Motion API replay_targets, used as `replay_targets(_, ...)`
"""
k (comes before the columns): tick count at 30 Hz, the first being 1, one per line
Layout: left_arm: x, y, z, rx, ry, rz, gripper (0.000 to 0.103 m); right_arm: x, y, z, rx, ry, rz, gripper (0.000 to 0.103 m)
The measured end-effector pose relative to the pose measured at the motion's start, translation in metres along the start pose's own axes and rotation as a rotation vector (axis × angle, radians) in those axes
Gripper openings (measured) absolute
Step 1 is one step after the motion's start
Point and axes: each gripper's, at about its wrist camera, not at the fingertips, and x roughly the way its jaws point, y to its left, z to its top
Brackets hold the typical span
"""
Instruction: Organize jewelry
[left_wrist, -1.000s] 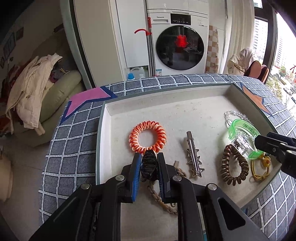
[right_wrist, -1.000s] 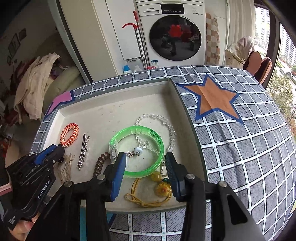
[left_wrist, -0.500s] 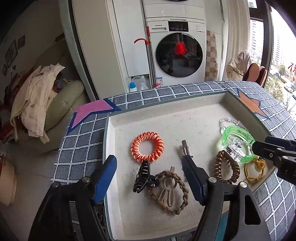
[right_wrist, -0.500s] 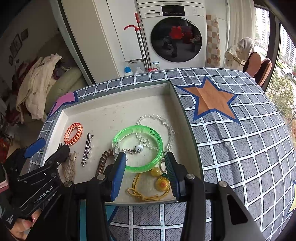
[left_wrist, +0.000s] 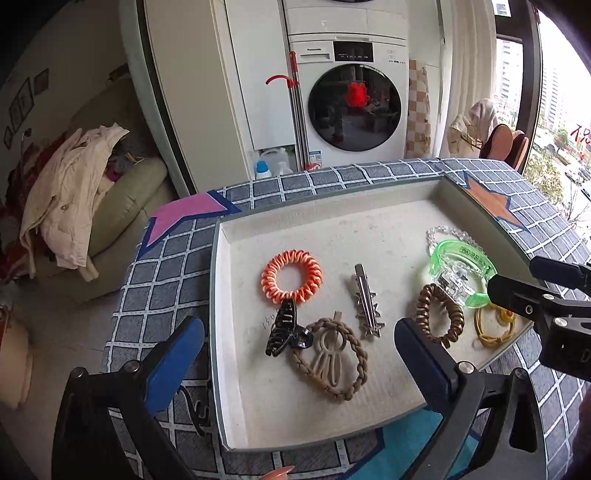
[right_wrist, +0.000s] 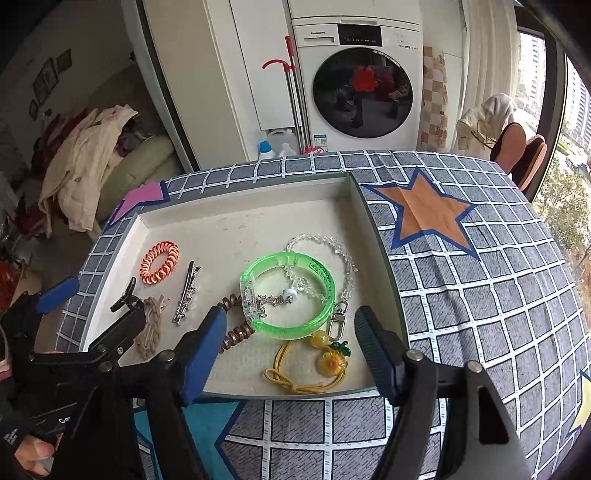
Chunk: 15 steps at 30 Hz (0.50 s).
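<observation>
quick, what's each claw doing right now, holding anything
Left claw: open, just been opening, holds nothing; the black hair clip lies free in the tray.
Right claw: open, just been opening, holds nothing.

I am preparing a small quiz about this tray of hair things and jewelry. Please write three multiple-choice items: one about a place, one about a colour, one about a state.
1. Where does the black claw clip lie?
A. on the checked cloth
B. in the tray, between the orange coil tie and the braided band
C. inside the bangle

2. What colour is the bangle?
A. red
B. blue
C. clear green

3. How is the left tool?
A. open, holding nothing
B. shut on the claw clip
C. shut on the silver clip

Answers: 1 B, it lies on the tray floor just below the orange tie, touching the band. 2 C, it glows green. 3 A, its jaws have just been opening, and its blue pads stand far apart.
</observation>
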Motion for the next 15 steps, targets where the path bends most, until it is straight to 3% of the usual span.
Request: replay_targets(15,-0.011,0.008,-0.011,-0.041,0.034,0.013,0.103,-0.002,0.0,-0.005,-0.006,0.042,0.006,0.086)
